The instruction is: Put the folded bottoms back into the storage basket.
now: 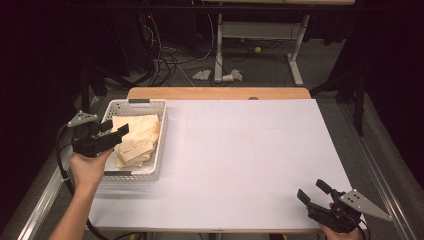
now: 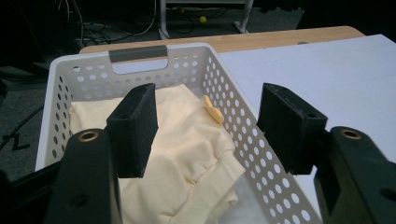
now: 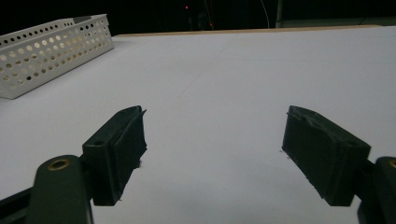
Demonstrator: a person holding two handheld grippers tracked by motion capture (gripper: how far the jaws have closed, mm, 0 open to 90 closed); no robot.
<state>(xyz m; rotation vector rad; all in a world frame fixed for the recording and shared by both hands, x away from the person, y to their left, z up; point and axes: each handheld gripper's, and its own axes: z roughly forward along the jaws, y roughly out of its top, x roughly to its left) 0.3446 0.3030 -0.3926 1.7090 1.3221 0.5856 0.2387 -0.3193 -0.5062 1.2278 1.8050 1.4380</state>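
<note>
Lying crumpled in a white basket (image 1: 161, 131) at the left of the high view, the pale yellow cloth (image 1: 136, 140) is soft knit fabric, folded over itself with a ribbed hem showing in the left gripper view (image 2: 187, 154). The basket (image 2: 243, 135) is rectangular plastic, its walls pierced with rows of round holes, with a grey grip strip over a slot handle at its far end. The left hand-held gripper (image 1: 116, 131) hovers above the basket's left rim, its blocky black jaws parted about halfway with nothing between them; the cloth sits below them, untouched. The right hand-held gripper (image 1: 314, 192) rests low at the lower right of the frame, jaws wide apart and empty. A smooth white sheet covers the tabletop (image 1: 250, 160), with a wooden edge at the far side. Beyond lie a grey floor, tangled cables and white desk legs in a dark room
</note>
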